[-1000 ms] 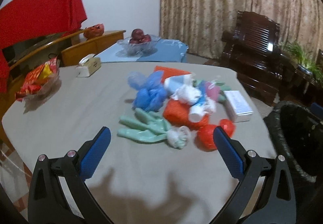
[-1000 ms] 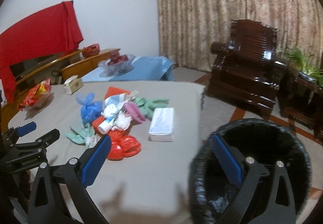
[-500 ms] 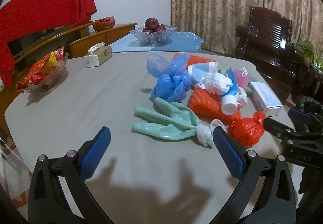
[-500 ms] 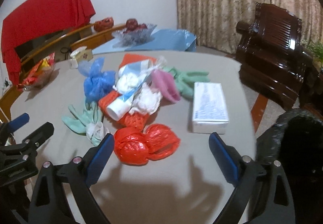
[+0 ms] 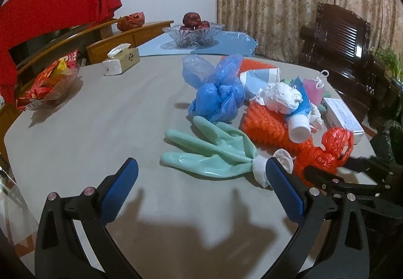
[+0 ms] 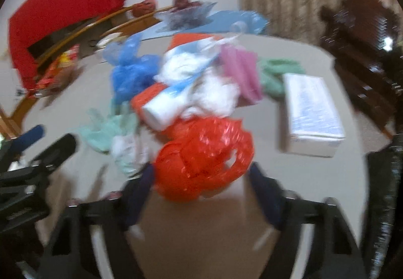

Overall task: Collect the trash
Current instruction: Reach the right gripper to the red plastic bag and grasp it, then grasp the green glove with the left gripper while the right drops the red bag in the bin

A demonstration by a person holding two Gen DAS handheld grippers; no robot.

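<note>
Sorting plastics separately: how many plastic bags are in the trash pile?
2 in view: a blue bag at the pile's far left, and a red bag at its near right, between the right claw's fingers. Others may lie hidden underneath.

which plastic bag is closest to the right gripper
The red plastic bag, sitting between the right gripper's fingers; the blue plastic bag lies farther back.

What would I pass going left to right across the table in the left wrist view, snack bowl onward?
Snack bowl → tissue box → blue plastic bag → crumpled white paper → red plastic bag → white carton.
</note>
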